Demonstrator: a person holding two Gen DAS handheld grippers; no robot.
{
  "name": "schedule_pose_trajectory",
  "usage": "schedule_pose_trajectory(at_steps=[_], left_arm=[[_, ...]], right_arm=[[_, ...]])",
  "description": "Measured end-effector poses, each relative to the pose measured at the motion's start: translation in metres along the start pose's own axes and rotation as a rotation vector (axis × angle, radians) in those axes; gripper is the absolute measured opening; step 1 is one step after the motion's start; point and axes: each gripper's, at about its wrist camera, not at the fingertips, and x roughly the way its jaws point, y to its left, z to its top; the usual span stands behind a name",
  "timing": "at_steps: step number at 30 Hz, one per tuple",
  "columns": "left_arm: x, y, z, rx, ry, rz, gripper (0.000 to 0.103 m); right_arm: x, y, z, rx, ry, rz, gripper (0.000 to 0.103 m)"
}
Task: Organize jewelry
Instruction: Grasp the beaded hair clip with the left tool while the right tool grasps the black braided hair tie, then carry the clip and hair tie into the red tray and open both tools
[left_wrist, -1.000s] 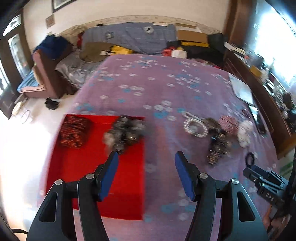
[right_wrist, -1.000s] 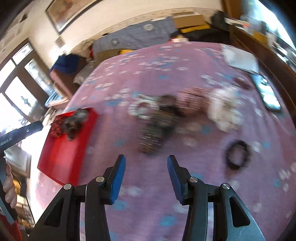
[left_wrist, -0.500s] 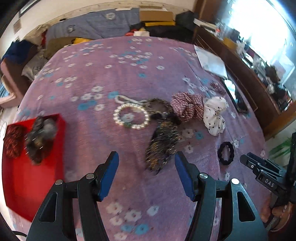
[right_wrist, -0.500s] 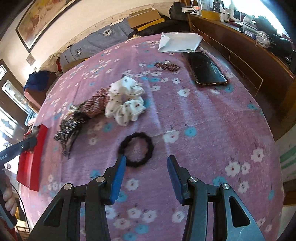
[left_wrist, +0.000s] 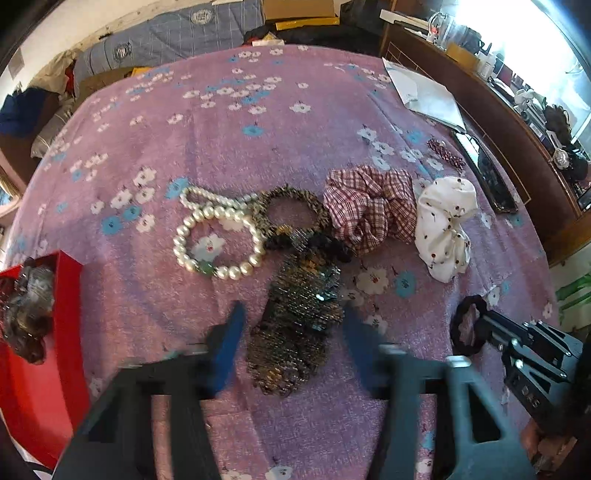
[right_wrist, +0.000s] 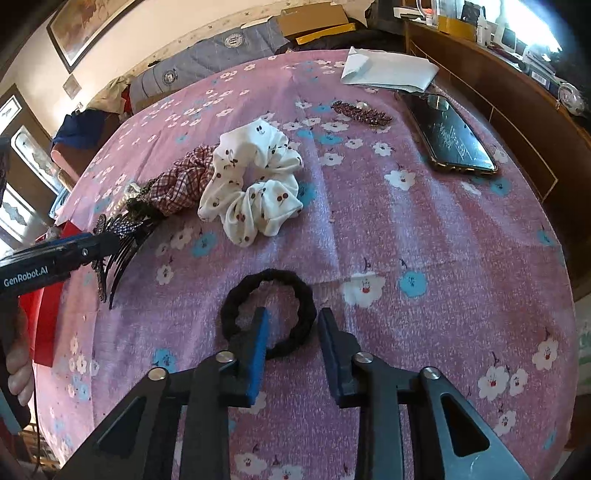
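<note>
A dark sequined hair comb (left_wrist: 295, 325) lies on the purple flowered bedspread (left_wrist: 221, 122). My left gripper (left_wrist: 293, 308) straddles it, its jaws closing, with a thin gap still showing on both sides of the comb. My right gripper (right_wrist: 293, 312) is down at a black hair tie (right_wrist: 269, 314). One finger is inside the ring and one outside, so the ring's right band sits between the closing jaws, untouched. The right wrist view shows the left gripper (right_wrist: 107, 240) at the comb (right_wrist: 122, 236). A red box (left_wrist: 68, 314) at the left holds dark hair pieces (left_wrist: 26, 306).
Beyond the comb lie a pearl bracelet (left_wrist: 218, 240), a brown beaded ring (left_wrist: 291, 206), a plaid scrunchie (left_wrist: 369, 210) and a white dotted scrunchie (left_wrist: 447, 229). A phone (right_wrist: 450, 136), a white envelope (right_wrist: 388, 70) and a dark red clip (right_wrist: 362, 112) lie far right by a wooden sideboard (right_wrist: 517, 110).
The left gripper swung right from the red box, came down over the comb and narrowed. The right gripper moved right from the pile to the black hair tie and narrowed around its band.
</note>
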Motion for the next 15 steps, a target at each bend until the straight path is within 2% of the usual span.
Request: schedule_pose_trajectory(at_steps=[3,6,11,15], left_arm=[[0.001,-0.005,-0.005,0.002,0.001,-0.005,0.035],[-0.008,-0.01,-0.01,0.009,-0.009,-0.021,0.034],[-0.043,-0.015,-0.022,0.018,-0.056,-0.055,0.034],[-0.077,-0.008,-0.034,-0.02,-0.105,-0.078,0.034]], right_arm=[[0.001,-0.001,0.0,-0.009,-0.007,-0.01,0.009],[-0.002,-0.004,0.0,0.004,-0.005,0.003,0.007],[-0.02,-0.011,-0.002,0.041,-0.019,0.035,0.006],[-0.041,-0.009,-0.005,0.057,-0.035,0.065,0.006]])
